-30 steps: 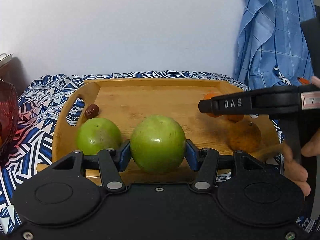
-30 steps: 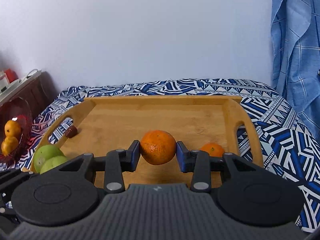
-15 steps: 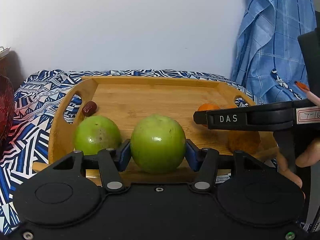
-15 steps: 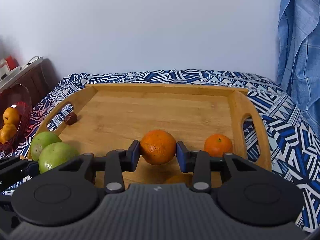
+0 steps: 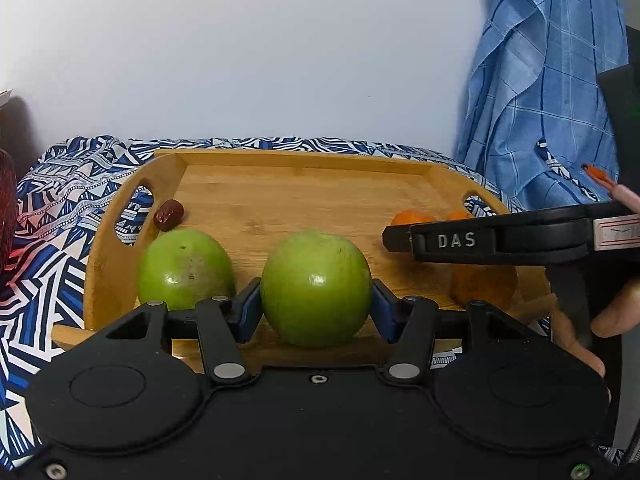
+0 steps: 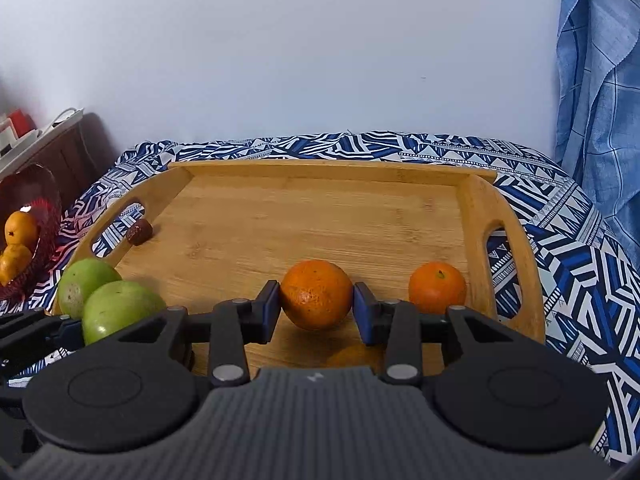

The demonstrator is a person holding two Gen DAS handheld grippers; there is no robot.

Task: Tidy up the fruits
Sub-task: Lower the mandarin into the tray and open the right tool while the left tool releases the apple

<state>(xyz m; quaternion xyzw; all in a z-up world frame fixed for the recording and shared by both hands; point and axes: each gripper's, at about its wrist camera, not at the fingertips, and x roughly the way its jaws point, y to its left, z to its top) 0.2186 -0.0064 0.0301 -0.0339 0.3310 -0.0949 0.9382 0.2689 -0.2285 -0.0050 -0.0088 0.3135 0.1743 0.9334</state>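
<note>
My left gripper [image 5: 316, 308] is shut on a large green fruit [image 5: 316, 280] at the near edge of the wooden tray [image 5: 304, 200]. A second green fruit [image 5: 184, 268] rests on the tray just to its left. My right gripper [image 6: 315, 308] is shut on an orange [image 6: 316, 292] over the tray's near right part. Beside it, a smaller orange [image 6: 437, 286] sits against the right handle. Another orange [image 6: 352, 356] lies partly hidden under the right gripper. A dark red date [image 6: 139, 232] lies by the left handle.
The tray rests on a blue and white patterned cloth [image 6: 560, 240]. A red bowl [image 6: 40, 208] holding oranges [image 6: 20, 228] stands off the tray at the left. A blue checked fabric [image 5: 540, 100] hangs at the right. A white wall closes the back.
Both grips hold unchanged. The views have shifted only slightly, and the two green fruits show more fully at the left of the right wrist view.
</note>
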